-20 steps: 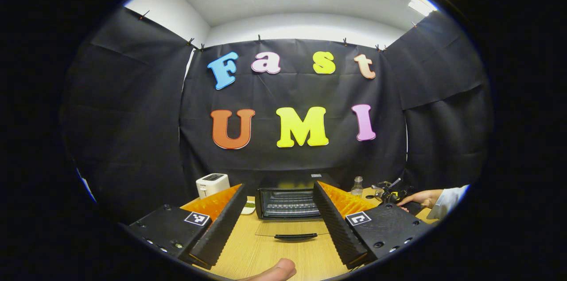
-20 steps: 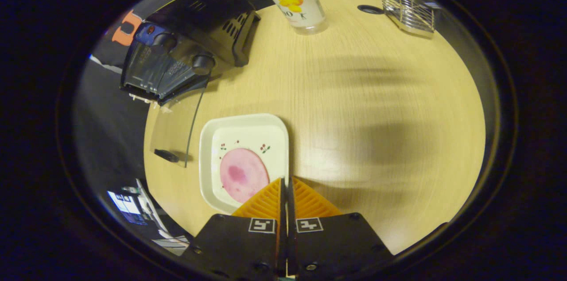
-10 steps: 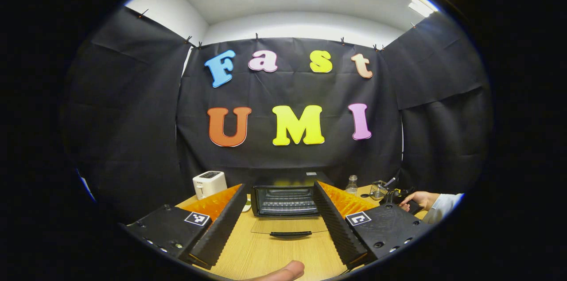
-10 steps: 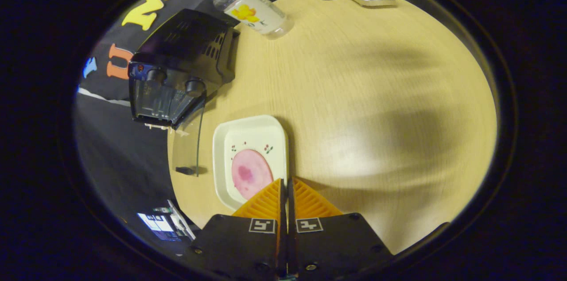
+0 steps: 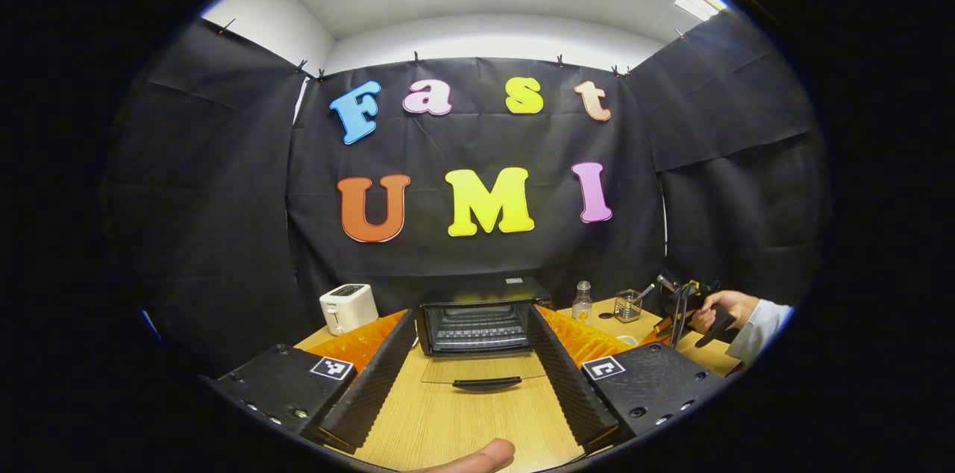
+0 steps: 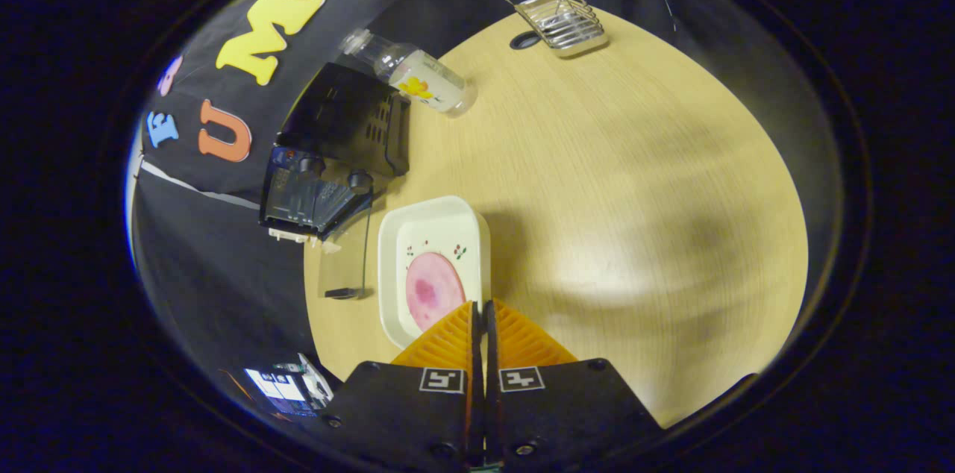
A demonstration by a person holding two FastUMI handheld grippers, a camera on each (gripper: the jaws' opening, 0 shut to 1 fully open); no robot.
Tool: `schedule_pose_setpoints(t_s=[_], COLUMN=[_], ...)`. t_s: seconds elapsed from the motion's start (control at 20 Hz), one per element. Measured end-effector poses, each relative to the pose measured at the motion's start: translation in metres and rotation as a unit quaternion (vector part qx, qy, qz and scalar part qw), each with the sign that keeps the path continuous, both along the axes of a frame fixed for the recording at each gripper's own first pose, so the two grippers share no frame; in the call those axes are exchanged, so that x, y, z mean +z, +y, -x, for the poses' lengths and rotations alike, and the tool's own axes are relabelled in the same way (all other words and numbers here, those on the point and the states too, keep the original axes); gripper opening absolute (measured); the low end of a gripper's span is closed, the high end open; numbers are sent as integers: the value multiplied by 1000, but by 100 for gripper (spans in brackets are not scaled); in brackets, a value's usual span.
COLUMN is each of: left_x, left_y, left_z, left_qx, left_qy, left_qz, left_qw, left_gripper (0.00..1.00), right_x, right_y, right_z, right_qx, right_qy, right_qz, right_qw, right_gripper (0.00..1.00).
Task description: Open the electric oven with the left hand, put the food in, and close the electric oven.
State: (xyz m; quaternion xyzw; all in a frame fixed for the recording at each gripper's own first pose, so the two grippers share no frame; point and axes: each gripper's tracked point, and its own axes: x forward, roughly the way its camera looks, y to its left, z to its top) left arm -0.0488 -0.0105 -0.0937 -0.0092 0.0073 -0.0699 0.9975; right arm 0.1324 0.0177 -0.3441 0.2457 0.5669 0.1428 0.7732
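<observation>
Meanwhile, left gripper hovers level with fingers spread wide, facing the open oven; right gripper points down, clamped on the plate rim carrying ham.

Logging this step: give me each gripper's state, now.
Left gripper: open, holding nothing.
Right gripper: shut on the rim of the white plate.

Recording booth: black cloth walls, wooden table.
</observation>
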Motion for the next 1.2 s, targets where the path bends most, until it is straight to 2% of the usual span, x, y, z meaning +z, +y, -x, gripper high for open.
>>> schedule_pose_setpoints(t_s=[0.2, 0.45, 0.55, 0.6, 0.7, 0.75, 0.8, 0.85, 1.0, 1.1, 1.2], left_x=[3, 5, 1, -1, -6, -9, -10, -11, -13, -12, -12], left_y=[8, 23, 27, 30, 38, 42, 46, 50, 66, 78, 91], left_z=[9, 14, 15, 15, 15, 16, 17, 17, 18, 18, 15], left_qx=[6, 19, 21, 23, 29, 33, 36, 38, 52, 62, 74], left_qy=[-6, -11, -7, -5, -3, -1, -1, 0, -2, -5, -7], left_qz=[3, 8, 9, 8, 7, 6, 7, 7, 5, 2, 1], left_qw=[1000, 1000, 1000, 1000, 1000, 999, 999, 999, 999, 998, 997], left_gripper=[95, 95, 95, 100, 100, 95, 100, 95, 95, 95, 95], right_x=[34, 60, 60, 59, 57, 56, 55, 53, 47, 40, 34], right_y=[21, 79, 95, 104, 119, 129, 139, 149, 179, 200, 224], right_z=[12, 33, 36, 35, 37, 39, 40, 40, 35, 30, 24], right_qx=[16, 42, 43, 34, 26, 26, 24, 24, 37, 39, 40], right_qy=[-24, -31, -37, -38, -38, -35, -30, -25, -33, -37, -35], right_qz=[-8, -31, -20, -15, -3, -2, -5, -8, 3, 12, 8], right_qw=[1000, 998, 998, 999, 999, 999, 999, 999, 999, 998, 999], right_gripper=[1, 1, 1, 4, 0, 1, 4, 1, 4, 1, 4])
